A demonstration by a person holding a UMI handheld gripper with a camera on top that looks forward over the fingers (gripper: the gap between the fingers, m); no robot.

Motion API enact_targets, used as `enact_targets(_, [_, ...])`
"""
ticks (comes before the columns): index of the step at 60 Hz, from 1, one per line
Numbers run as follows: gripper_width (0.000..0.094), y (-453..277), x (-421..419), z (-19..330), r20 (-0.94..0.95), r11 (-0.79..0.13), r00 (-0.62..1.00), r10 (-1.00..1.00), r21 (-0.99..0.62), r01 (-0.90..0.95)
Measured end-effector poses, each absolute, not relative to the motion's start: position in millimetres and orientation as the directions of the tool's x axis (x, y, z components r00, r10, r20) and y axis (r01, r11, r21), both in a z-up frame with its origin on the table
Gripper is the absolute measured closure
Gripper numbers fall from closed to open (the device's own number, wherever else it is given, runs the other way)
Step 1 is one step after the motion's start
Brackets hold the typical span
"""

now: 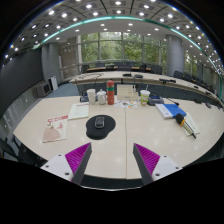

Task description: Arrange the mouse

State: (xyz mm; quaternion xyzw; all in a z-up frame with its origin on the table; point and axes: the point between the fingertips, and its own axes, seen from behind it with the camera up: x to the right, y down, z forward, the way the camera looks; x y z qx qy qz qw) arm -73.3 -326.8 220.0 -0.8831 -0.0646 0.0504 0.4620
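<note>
The dark computer mouse (99, 122) is seen resting on the round black mouse pad (100, 127) on the pale desk (120, 140), ungrasped, beyond the wide-open, empty gripper (112, 156), so little appears left.

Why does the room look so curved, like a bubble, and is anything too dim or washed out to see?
In the gripper view a wide-angle lens bends the table edges and ceiling lights into arcs; the far windows are bright, the mouse on its dark mouse pad shows little detail; the tool is open, its fingers short of the pad.
</note>
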Motion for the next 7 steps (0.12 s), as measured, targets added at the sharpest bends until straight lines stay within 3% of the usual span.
enact_targets(7, [0.0083, -347.5, -70.7, 229.2, -0.046, -0.558, 0.986, 0.160, -0.828, 0.052])
